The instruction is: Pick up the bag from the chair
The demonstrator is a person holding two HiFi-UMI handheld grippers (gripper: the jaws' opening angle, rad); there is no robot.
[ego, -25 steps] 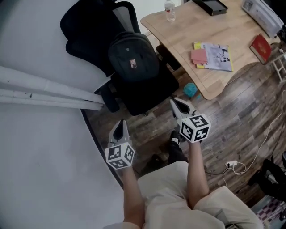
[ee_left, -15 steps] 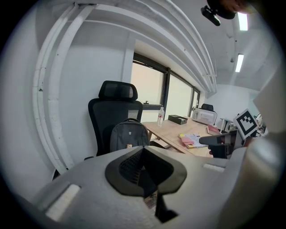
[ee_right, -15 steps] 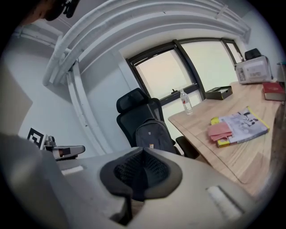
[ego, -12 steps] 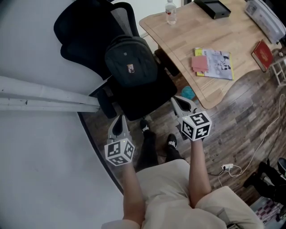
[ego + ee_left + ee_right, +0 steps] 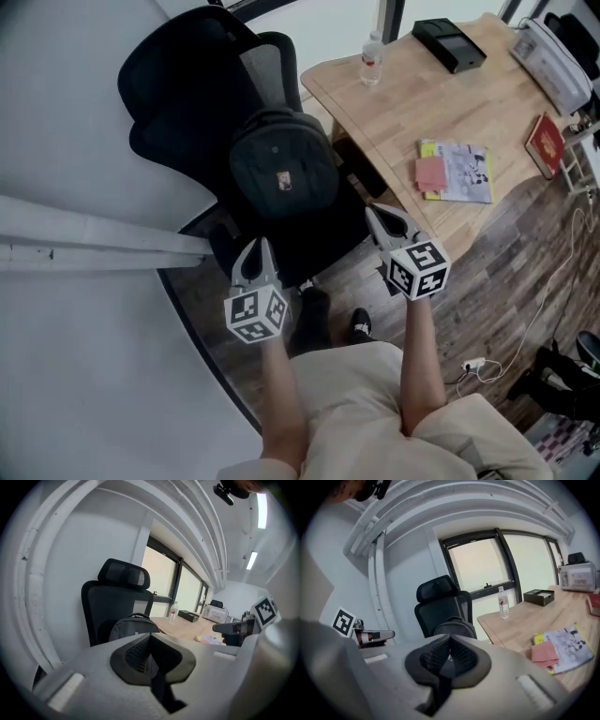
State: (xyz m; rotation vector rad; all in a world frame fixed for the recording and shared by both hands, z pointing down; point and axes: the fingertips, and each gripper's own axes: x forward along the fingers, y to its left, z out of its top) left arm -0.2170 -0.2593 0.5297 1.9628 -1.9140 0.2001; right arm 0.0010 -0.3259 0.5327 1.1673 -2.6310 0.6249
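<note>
A: What sits nearest the camera?

B: The person's beige trousers (image 5: 375,412) and two bare forearms, each ending in a marker cube. A dark shoe (image 5: 361,324) stands on the wood floor (image 5: 525,253), and a white cable (image 5: 487,361) lies on it off to the right.

A: And the tools?

B: The left tool (image 5: 254,247) has its jaws pressed together with nothing between them. The right tool (image 5: 376,215) is the same, closed and empty. Both point toward the chair. From above, the left tip overlaps the front of the seat and the right tip lies by the seat's right corner. Neither touches the bag.

A: Where is the bag?

B: The black bag (image 5: 281,173) stands upright on the seat of the black chair (image 5: 187,103), leaning on the backrest. A small patch on its front faces the person.

A: What lies beyond?

B: A light wooden tabletop (image 5: 403,108) is just right of the chair. Nearest on it is a printed booklet (image 5: 464,169) with a pink pad (image 5: 430,174) on its left part. A red book (image 5: 544,142) lies at the right edge. Farther back are a water bottle (image 5: 372,61), a black box (image 5: 448,44) and a white machine (image 5: 553,52) at the far corner.

A: And to the left?

B: White beams (image 5: 84,244) run across the pale wall. The right gripper view shows windows (image 5: 487,564) behind the chair.
</note>
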